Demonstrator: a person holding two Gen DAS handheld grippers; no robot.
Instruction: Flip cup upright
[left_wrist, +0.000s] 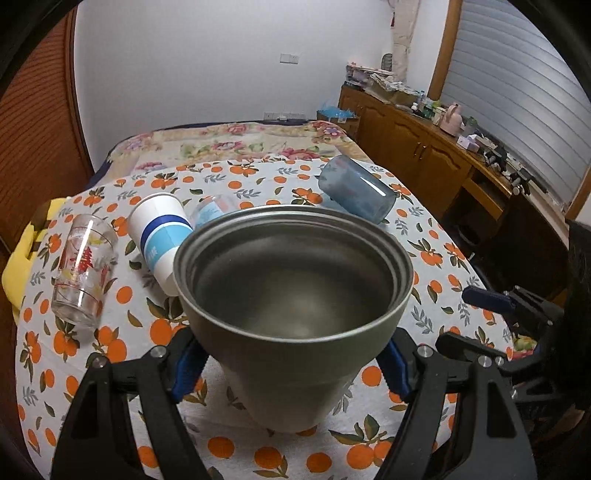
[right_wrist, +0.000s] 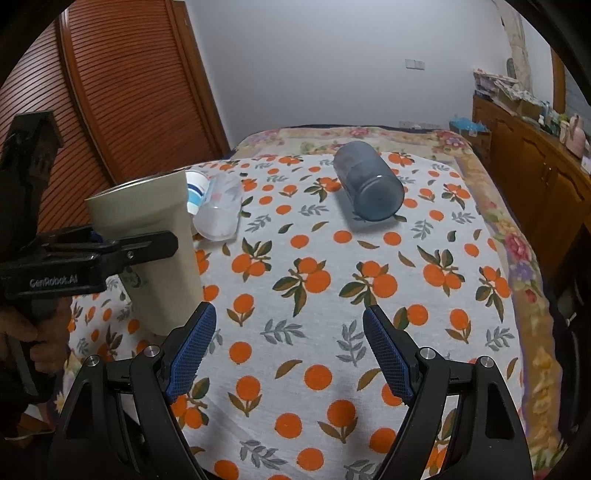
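Grey-green metal cup (left_wrist: 291, 314): mouth up, close to vertical, gripped low on its body between the blue pads of the left gripper (left_wrist: 291, 369). Its base sits at or just above the orange-print cloth (right_wrist: 332, 295) on the desk; contact cannot be confirmed from either view.

Judged step: flip essentially complete, cup being set down. Next move calls for the base to be flat on the cloth before the pads part, then a straight retreat so the tall cup is not tipped.

Right gripper (right_wrist: 288, 354): spread wide, holding nothing, hovering over the cloth just right of the cup.

Relative to the cup: white-and-blue paper cup (left_wrist: 162, 236) just behind-left, on its side; printed glass (left_wrist: 83, 266) further left; clear plastic cup (right_wrist: 219, 212) directly behind; blue translucent tumbler (right_wrist: 369, 181) behind-right, lying down.
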